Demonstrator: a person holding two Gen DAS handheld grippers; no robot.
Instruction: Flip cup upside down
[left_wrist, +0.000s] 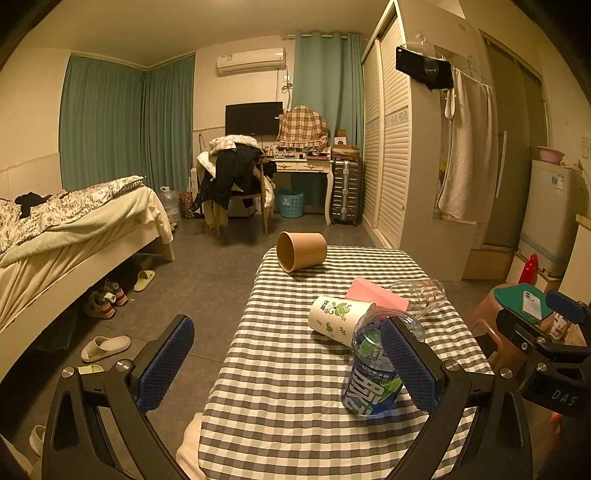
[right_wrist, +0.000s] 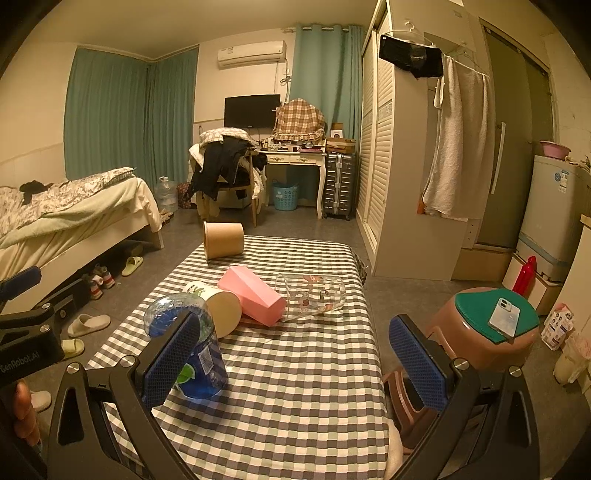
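Left wrist view
Left gripper (left_wrist: 291, 362): fills the lower part of the frame, its two blue-padded fingers spread wide with nothing between them; it hangs level above the near end of the checked table (left_wrist: 295, 406), pointing along the table's length toward the far wall
Right gripper (left_wrist: 554, 354): seen at the right edge of the frame, beside the table; only part of its black body and one blue pad show, so how far it is open cannot be told from here
Brown paper cup (left_wrist: 301, 251): centre of the frame, at the far end of the table, lying on its side, mouth toward the camera
White printed cup (left_wrist: 340, 319): right of centre, on its side, touching the pink block (left_wrist: 376, 295)
Clear glass (left_wrist: 421, 295): on its side, just right of the pink block
Water bottle (left_wrist: 373, 384): lower right, partly behind the right finger

Right wrist view
Right gripper (right_wrist: 295, 360): lower frame, fingers wide apart and holding nothing, held level over the near right part of the table (right_wrist: 303, 387)
Left gripper (right_wrist: 26, 332): left edge, partly cut off
Brown paper cup (right_wrist: 223, 240): upper centre-left, on its side at the far edge of the table
White printed cup (right_wrist: 218, 310), pink block (right_wrist: 255, 295), clear glass (right_wrist: 314, 295): a row across the middle of the table, all lying down
Water bottle (right_wrist: 199, 354): behind the left finger
Stool (right_wrist: 491, 332): right, with a phone (right_wrist: 504, 317) on top
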